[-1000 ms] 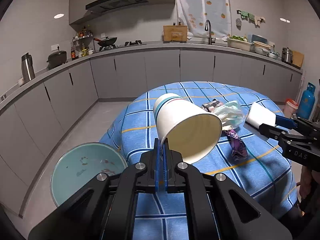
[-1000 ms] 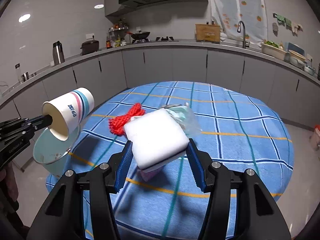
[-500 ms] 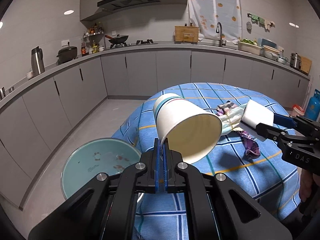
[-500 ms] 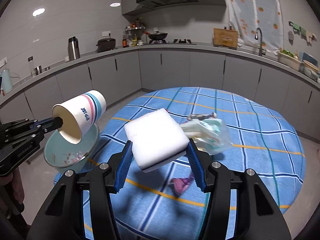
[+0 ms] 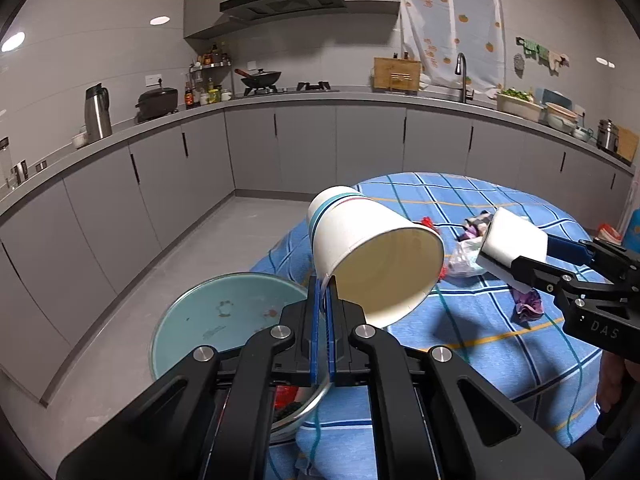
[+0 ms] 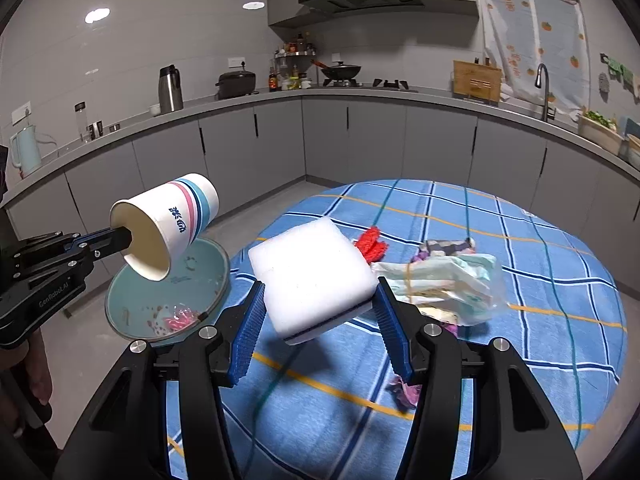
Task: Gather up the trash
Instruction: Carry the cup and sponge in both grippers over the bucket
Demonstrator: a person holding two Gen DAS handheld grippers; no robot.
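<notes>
My left gripper (image 5: 323, 304) is shut on the rim of a white paper cup (image 5: 370, 256) with pink and blue stripes, held tilted above a pale green bin (image 5: 224, 320). The cup also shows in the right wrist view (image 6: 168, 228), over the bin (image 6: 168, 292). My right gripper (image 6: 316, 312) is shut on a white sponge block (image 6: 314, 276), held above the blue checked table (image 6: 520, 360). A crumpled plastic wrapper (image 6: 444, 280), a red scrap (image 6: 372, 244) and a purple scrap (image 6: 404, 392) lie on the table.
The bin holds some red and pink scraps (image 6: 180, 320). Grey kitchen cabinets (image 5: 280, 148) and a worktop curve round the back. Bare floor (image 5: 192, 256) lies left of the table.
Both grippers have moved left with their loads. The cup now hangs over the bin, and the sponge is nearer the table's left edge.
</notes>
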